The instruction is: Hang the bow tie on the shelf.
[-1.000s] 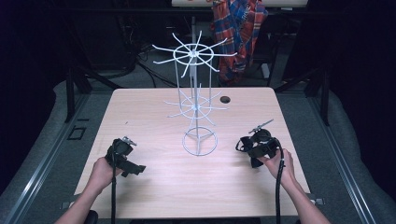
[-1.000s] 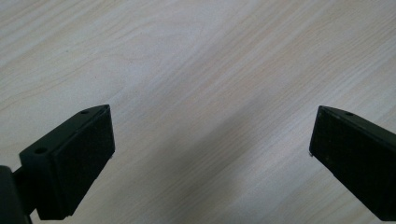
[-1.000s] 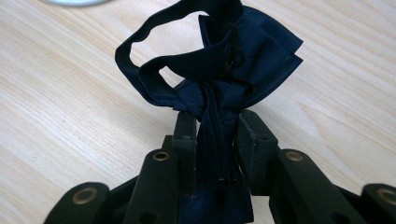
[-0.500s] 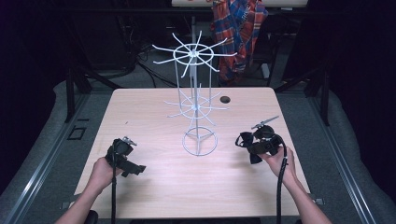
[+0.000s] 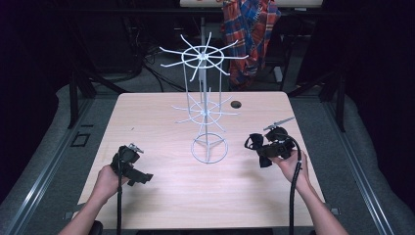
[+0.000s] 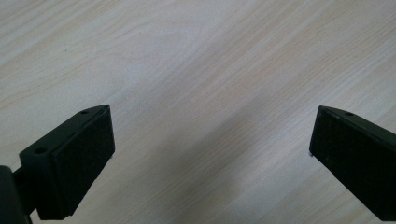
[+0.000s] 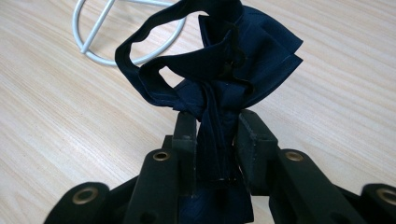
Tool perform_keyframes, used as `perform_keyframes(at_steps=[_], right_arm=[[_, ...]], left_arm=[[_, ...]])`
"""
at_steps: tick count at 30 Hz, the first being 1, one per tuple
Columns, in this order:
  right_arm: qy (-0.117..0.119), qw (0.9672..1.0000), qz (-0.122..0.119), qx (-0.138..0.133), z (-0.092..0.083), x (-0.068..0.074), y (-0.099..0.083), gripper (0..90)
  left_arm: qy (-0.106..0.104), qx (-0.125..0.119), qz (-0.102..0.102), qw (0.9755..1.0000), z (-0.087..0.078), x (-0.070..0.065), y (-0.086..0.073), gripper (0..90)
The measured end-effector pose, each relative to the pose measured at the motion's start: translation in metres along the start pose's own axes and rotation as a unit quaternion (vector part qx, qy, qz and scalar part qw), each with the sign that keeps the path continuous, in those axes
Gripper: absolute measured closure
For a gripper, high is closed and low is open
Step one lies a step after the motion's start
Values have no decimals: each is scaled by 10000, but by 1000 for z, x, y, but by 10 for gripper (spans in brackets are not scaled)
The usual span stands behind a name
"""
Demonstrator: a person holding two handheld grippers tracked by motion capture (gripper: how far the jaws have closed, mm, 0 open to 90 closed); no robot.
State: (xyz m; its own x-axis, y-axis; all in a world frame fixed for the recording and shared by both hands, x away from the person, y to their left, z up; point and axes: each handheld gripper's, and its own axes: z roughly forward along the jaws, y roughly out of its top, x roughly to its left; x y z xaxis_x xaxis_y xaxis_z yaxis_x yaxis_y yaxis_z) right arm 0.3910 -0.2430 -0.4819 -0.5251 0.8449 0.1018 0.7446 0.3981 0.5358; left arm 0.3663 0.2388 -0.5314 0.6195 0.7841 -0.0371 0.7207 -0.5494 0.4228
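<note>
A white wire display stand [image 5: 208, 105] with spoke-like hooks rises from a ring base [image 5: 209, 149] at the table's middle. My right gripper [image 5: 264, 149] is shut on a dark navy bow tie [image 7: 219, 70], held just above the wood, right of the ring base [image 7: 126, 32]. The tie's strap loops out toward the stand. The bow tie [image 5: 255, 143] shows as a dark bunch at the gripper's tip. My left gripper [image 5: 139, 177] rests low at the table's left front. Its jaws stand wide apart with only bare wood between the fingertips [image 6: 84, 154].
A light wooden table [image 5: 161, 117] has a round dark cable hole [image 5: 236, 104] near its far edge. A plaid shirt [image 5: 249, 34] hangs behind the table. Dark floor and metal rails flank both sides.
My right gripper with the bow tie has shifted slightly left, toward the stand's ring base. The left gripper has stayed in place.
</note>
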Motion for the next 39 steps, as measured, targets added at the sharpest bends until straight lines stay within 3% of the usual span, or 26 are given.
perform_keyframes(at_steps=[39], right_arm=[[214,9984,-24,-527,-10,8,41,704]], left_arm=[[-27,13,18,10000,-1,0,0,2]])
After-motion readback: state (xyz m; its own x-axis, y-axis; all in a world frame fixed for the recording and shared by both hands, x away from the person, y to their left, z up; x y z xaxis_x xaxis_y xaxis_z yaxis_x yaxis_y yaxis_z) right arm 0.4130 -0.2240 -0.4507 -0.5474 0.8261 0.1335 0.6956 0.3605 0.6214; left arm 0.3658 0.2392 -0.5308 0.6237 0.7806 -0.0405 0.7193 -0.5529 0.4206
